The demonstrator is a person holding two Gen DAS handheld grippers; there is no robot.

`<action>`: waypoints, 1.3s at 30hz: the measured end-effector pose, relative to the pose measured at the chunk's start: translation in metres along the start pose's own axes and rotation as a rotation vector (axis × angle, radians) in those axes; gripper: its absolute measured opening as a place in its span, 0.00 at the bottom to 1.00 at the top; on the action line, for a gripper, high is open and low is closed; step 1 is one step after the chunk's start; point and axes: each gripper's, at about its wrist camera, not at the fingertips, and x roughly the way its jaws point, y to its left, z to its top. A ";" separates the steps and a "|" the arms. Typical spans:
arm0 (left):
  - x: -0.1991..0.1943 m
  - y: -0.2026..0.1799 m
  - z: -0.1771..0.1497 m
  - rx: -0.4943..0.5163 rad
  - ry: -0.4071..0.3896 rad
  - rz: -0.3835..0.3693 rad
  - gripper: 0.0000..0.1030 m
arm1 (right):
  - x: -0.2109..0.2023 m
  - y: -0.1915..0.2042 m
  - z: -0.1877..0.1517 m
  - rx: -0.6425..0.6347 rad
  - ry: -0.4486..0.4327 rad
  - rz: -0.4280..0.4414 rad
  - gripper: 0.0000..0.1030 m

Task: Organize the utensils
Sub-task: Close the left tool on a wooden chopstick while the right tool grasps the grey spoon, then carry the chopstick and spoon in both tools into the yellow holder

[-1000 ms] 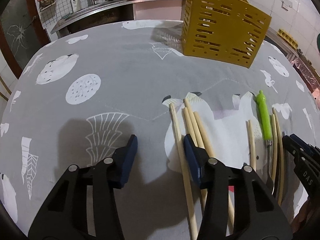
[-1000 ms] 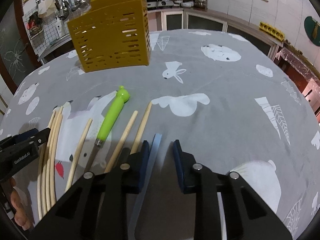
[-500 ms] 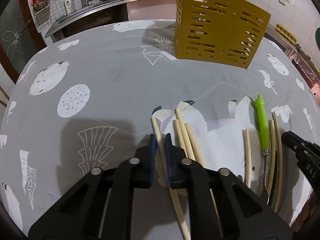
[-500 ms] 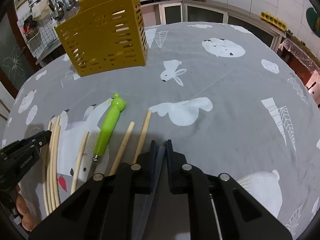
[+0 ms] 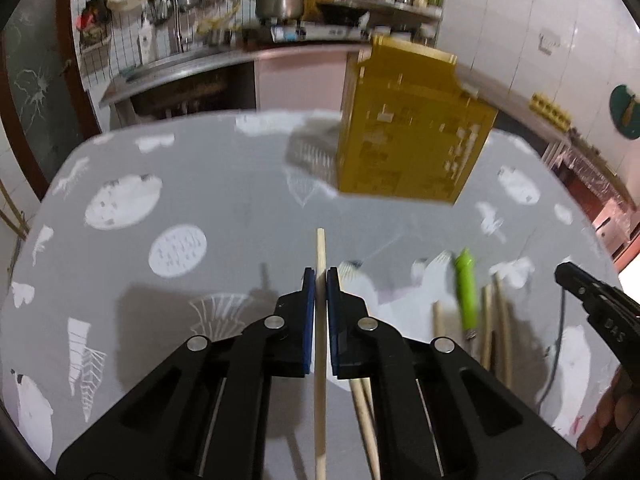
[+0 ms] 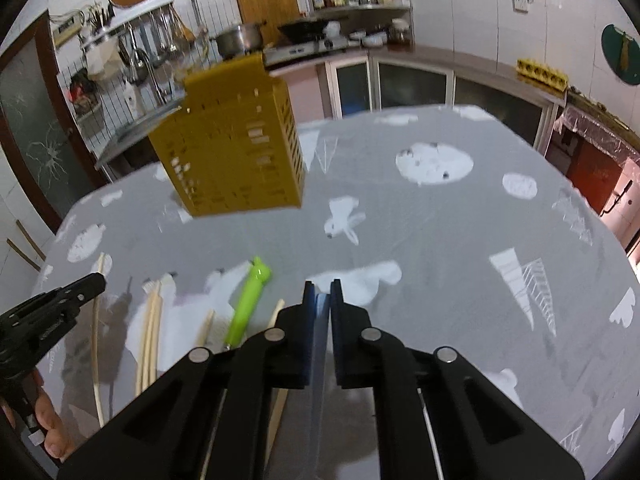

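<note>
Tools both clamped: our left tool (image 5: 320, 276) held a pale wooden chopstick (image 5: 320, 248), our right tool (image 6: 319, 298) a flat grey-blue utensil (image 6: 320, 322), both pointing toward the slotted yellow plastic holder (image 5: 412, 148) standing ahead on the bench (image 5: 240, 208).

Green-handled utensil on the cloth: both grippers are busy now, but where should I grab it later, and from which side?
Take the green-handled utensil by the middle of its thick green handle, coming straight down from above with the fingers across its width. It lies flat on the tablecloth, and chopsticks lie close alongside it, so a low sideways approach would likely knock them. Its thin metal end offers less to hold.
</note>
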 end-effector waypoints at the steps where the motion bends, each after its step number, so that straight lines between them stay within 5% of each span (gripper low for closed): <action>1: -0.008 0.000 0.002 -0.001 -0.023 -0.005 0.04 | -0.004 -0.001 0.002 0.001 -0.015 0.004 0.08; 18: -0.094 -0.015 0.021 0.022 -0.398 -0.042 0.04 | -0.078 0.012 0.021 -0.034 -0.377 0.042 0.07; 30: -0.109 -0.019 0.041 0.026 -0.476 -0.064 0.04 | -0.088 0.015 0.049 -0.036 -0.437 0.055 0.07; 39: -0.124 -0.028 0.099 0.038 -0.559 -0.092 0.04 | -0.102 0.033 0.110 -0.064 -0.521 0.070 0.07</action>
